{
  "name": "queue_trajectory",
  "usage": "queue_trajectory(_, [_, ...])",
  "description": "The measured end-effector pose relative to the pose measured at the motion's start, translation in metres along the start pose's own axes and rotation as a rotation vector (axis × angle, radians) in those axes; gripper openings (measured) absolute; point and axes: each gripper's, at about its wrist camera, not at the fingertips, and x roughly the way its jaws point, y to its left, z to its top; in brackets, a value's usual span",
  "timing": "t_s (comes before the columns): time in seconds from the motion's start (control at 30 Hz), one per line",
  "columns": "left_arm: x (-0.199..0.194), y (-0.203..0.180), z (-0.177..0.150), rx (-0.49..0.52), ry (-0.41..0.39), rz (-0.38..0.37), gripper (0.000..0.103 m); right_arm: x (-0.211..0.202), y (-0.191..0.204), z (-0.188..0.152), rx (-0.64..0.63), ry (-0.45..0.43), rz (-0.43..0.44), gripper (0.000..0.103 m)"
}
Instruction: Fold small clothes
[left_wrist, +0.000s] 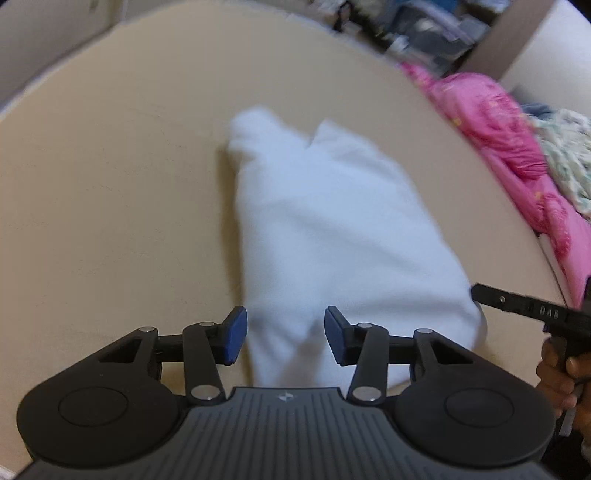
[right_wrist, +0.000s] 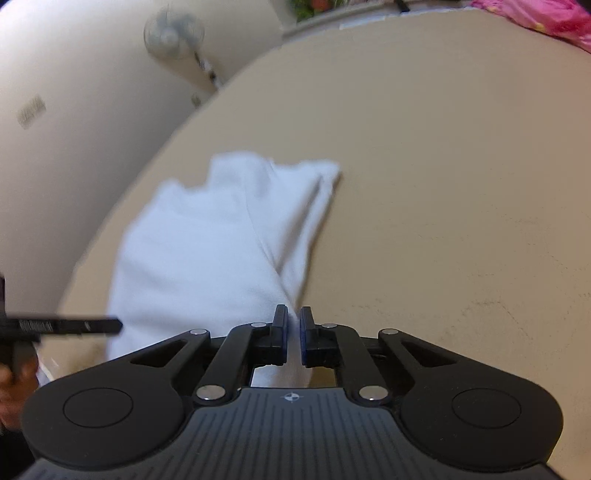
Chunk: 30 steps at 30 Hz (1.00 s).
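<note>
A white garment lies lengthwise on the beige table, partly folded, with two narrow ends pointing away from me. My left gripper is open over the garment's near edge; cloth lies between the blue pads, which stand apart from it. In the right wrist view the same garment runs up to my right gripper, which is shut on a pinch of its near right corner. The right gripper's finger also shows beside the garment's right corner in the left wrist view.
A pile of pink clothes and a floral cloth lie along the table's right side. A person's hand holds the right gripper. A standing fan and a pale wall are beyond the table's far left edge.
</note>
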Motion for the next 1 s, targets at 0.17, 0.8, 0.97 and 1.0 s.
queue_trajectory(0.17, [0.019, -0.011, -0.024, 0.114, 0.113, 0.139, 0.059, 0.015, 0.012, -0.019, -0.206, 0.113, -0.180, 0.032])
queue_trajectory(0.8, [-0.170, -0.149, -0.129, 0.205, -0.381, 0.310, 0.103, -0.176, 0.125, -0.104, -0.309, -0.351, -0.312, 0.101])
queue_trajectory(0.97, [-0.148, -0.148, -0.165, 0.159, -0.353, 0.337, 0.103, -0.170, 0.125, -0.137, -0.277, -0.294, -0.293, 0.101])
queue_trajectory(1.0, [-0.145, -0.150, -0.163, 0.150, -0.345, 0.332, 0.103, -0.169, 0.126, -0.138, -0.281, -0.285, -0.296, 0.101])
